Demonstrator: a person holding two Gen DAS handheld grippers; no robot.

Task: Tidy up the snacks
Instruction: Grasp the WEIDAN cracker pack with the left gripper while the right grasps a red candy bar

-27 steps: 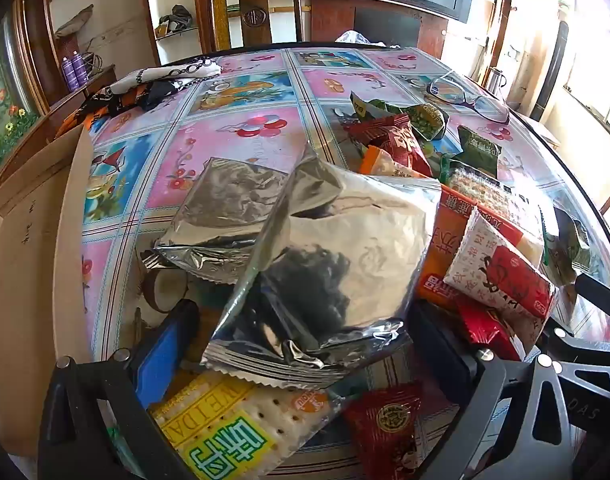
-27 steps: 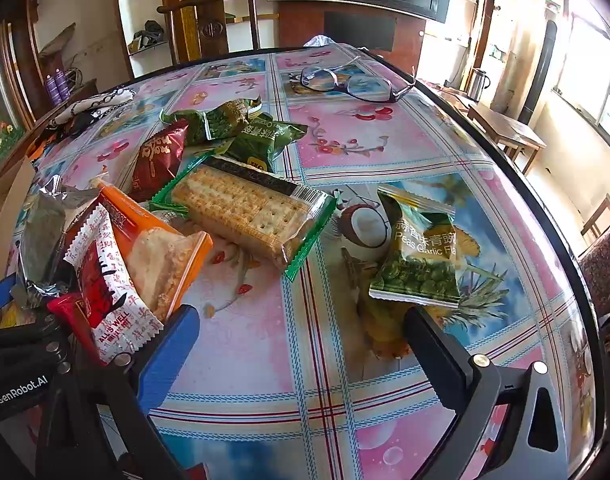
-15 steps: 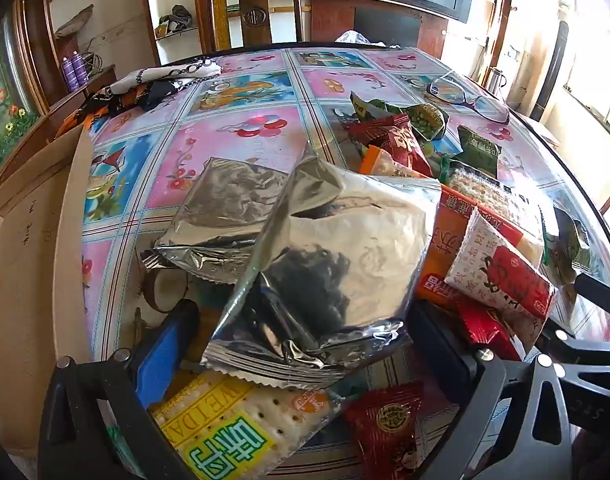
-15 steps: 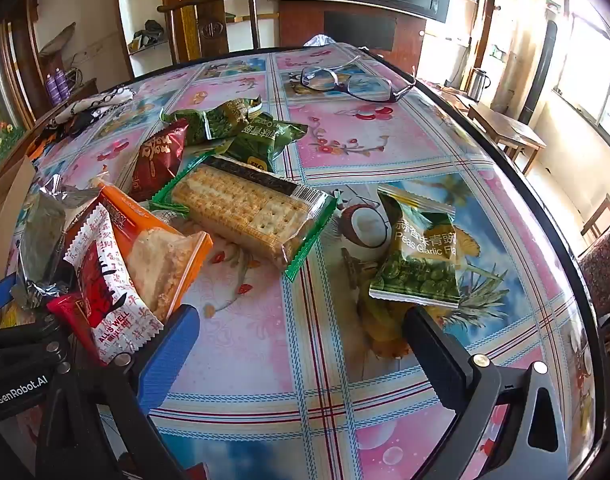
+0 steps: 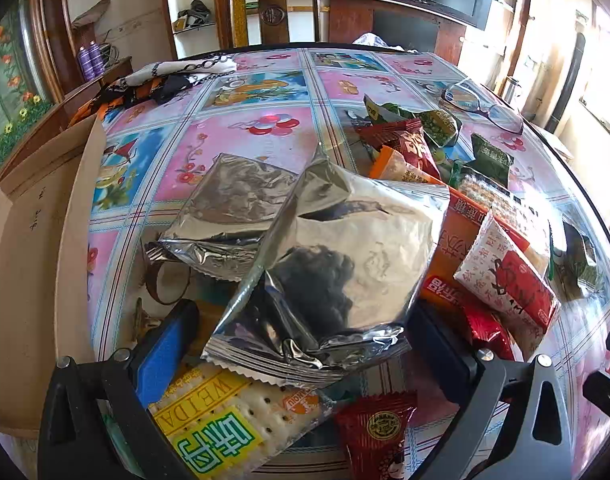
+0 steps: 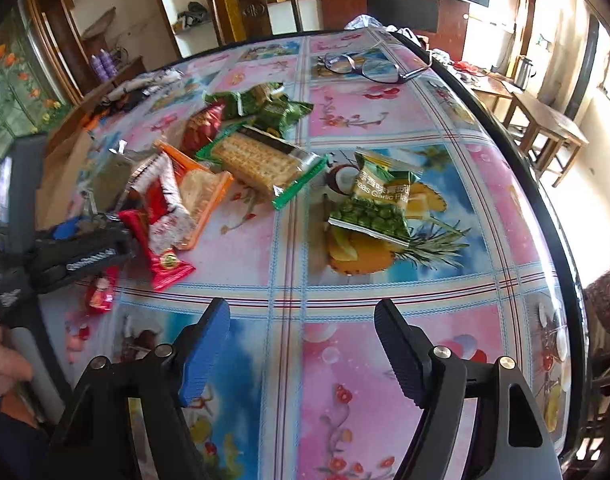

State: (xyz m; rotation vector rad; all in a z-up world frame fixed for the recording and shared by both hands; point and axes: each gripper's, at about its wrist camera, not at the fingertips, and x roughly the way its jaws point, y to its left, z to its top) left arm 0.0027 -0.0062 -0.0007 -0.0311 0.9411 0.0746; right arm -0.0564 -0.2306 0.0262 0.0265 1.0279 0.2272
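Two silver foil packets lie in front of my left gripper (image 5: pixel 301 344); the nearer large foil packet (image 5: pixel 337 264) sits between my wide-spread fingers, its crimped lower edge resting over a cracker pack with yellow and green lettering (image 5: pixel 233 424). My blue pad (image 5: pixel 161 356) stands clear of the foil on the left, and the dark pad on the right also appears apart from it, so I grip nothing here. The smaller foil packet (image 5: pixel 233 208) lies just behind, partly under the large one. To the right are an orange packet (image 5: pixel 461 240), a white-and-red packet (image 5: pixel 509 276) and a small red sachet (image 5: pixel 377 432), all on the flowered tablecloth (image 5: pixel 241 136). A cardboard box flap (image 5: pixel 33 248) stands along the left edge of the table.

My right gripper (image 6: pixel 301 352) hangs over bare tablecloth with its jaws parted, nothing between them. Ahead of it lies a green pea packet (image 6: pixel 377 204) on the printed pineapple, well apart from my fingertips. Further back is a long cracker pack in a green wrapper (image 6: pixel 261 164), then green and red bags heaped together. A pair of glasses (image 6: pixel 365 66) rests near the far rim. At the left of this view my other gripper shows as a black frame beside the heap, with part of a hand (image 6: pixel 5 360) below it.
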